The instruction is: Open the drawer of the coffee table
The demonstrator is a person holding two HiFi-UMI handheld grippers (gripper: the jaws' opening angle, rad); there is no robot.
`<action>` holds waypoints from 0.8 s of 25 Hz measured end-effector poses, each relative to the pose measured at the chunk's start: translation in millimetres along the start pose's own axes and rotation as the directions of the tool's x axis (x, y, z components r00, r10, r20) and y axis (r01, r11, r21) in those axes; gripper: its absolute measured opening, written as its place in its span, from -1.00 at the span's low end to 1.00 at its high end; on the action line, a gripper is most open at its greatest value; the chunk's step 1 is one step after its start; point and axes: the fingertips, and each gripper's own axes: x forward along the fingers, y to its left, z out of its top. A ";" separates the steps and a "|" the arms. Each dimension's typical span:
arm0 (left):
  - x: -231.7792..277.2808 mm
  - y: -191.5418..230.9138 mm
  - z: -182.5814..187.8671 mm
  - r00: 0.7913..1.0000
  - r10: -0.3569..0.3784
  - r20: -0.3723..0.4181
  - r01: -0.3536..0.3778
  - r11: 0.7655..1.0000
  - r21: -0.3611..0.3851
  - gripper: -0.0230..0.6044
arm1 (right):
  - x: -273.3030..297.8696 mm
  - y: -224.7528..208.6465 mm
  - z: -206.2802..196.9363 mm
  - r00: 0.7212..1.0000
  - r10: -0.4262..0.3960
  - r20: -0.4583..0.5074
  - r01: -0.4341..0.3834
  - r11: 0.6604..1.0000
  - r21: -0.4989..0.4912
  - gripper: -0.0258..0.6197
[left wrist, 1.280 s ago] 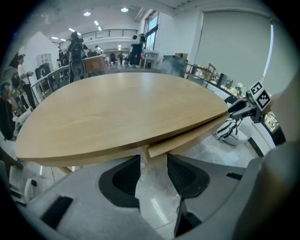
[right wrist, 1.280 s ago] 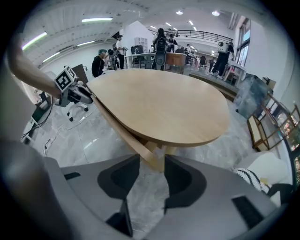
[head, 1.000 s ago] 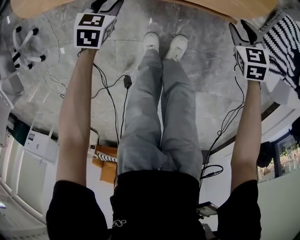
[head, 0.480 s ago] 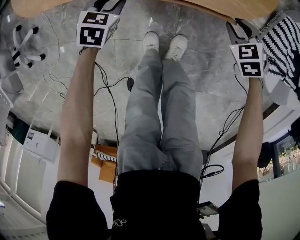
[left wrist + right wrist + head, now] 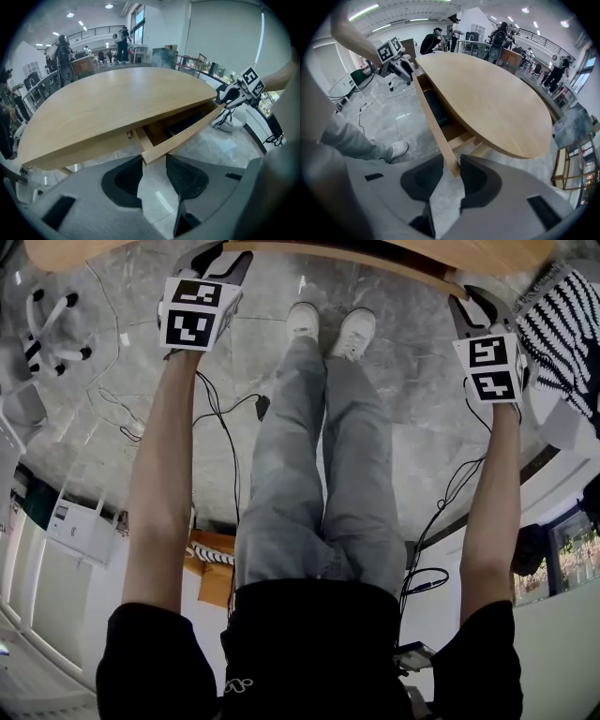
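Observation:
The light wood coffee table (image 5: 117, 98) has its drawer pulled partly out, and the drawer front (image 5: 187, 133) stands angled away from the top. My left gripper (image 5: 153, 161) is shut on the drawer front's left end, the corner pinched between its black pads (image 5: 124, 180). My right gripper (image 5: 451, 166) holds the other end of the drawer front (image 5: 433, 126). Its jaws have just been closing and now sit against the board. In the head view both grippers (image 5: 214, 253) (image 5: 466, 293) reach the table's edge at the top.
The person's grey trouser legs and white shoes (image 5: 328, 329) stand between the two arms on the marble floor. Black cables (image 5: 220, 427) trail across the floor. A black-and-white striped object (image 5: 562, 324) lies at the right and a white chair base (image 5: 52, 329) at the left.
The right gripper's marker cube has rolled and shifted slightly left along the table's edge. The left cube has drifted slightly right. More of the drawer's edge shows below the table top.

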 end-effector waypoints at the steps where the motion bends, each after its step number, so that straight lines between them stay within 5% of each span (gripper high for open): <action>1: -2.2 -3.0 -4.2 1.000 -0.001 -0.005 0.001 1.000 -0.002 -0.43 | -1.3 4.5 -2.6 1.000 0.003 -0.003 -0.003 1.000 -0.001 -0.59; 20: -46.9 -53.8 -74.4 0.997 0.010 -0.080 -0.012 0.999 -0.032 -0.43 | -33.1 86.7 -41.4 0.998 0.039 -0.059 -0.039 0.999 0.006 -0.59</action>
